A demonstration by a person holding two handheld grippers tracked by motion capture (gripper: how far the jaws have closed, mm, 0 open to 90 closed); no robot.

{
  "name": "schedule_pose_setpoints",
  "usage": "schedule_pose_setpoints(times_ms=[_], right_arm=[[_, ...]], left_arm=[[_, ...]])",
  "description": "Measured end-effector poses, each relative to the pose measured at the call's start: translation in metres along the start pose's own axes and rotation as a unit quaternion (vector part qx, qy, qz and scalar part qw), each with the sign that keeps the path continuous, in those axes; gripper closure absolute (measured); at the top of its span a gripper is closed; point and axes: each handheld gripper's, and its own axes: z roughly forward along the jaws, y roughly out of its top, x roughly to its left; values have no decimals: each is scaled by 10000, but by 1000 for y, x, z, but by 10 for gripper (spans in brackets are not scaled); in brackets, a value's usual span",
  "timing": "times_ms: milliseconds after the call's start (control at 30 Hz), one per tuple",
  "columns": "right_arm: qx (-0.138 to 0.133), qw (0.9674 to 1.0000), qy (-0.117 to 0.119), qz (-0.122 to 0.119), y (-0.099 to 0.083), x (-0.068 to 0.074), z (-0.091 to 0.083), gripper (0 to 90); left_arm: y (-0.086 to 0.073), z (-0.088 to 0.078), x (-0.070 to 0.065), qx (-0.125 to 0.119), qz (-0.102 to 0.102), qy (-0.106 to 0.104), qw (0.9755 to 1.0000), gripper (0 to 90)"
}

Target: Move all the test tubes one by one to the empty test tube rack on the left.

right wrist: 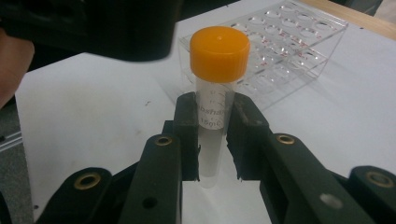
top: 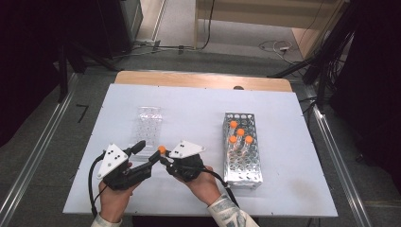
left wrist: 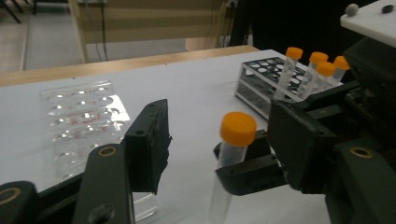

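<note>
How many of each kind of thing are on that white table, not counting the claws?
Orange-capped tubes: 5, with 4 in the metal rack and 1 held in the right claw
Metal wire rack: 1
Clear plastic rack: 1
Total: 7

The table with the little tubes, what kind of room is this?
Probably a lab or test workshop. A perforated metal rack holds clear orange-capped tubes, a clear plastic tube rack sits on the white table, and loose cables trail over the grey floor.
</note>
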Motion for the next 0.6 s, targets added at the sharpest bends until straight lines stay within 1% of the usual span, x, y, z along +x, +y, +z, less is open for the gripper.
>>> schedule_pose_setpoints(times_ms=[133,300,500,533,600], right_arm=[[-22,10000,51,-26,1,3,3,723],[-20,10000,63,-50,3,5,4,723],[-22,10000,78,-41,3,5,5,723],[-13,10000,72,-14,3,6,5,723],[-12,10000,75,-33,2,5,5,723]], left_arm=[[-1,4,-1,63,89,-123,9999,496],[-3,10,-2,177,200,-137,9995,561],[-4,13,-2,254,240,-174,9992,645],[-4,14,-2,262,245,-166,9992,660],[-5,14,-2,286,264,-133,9992,686]])
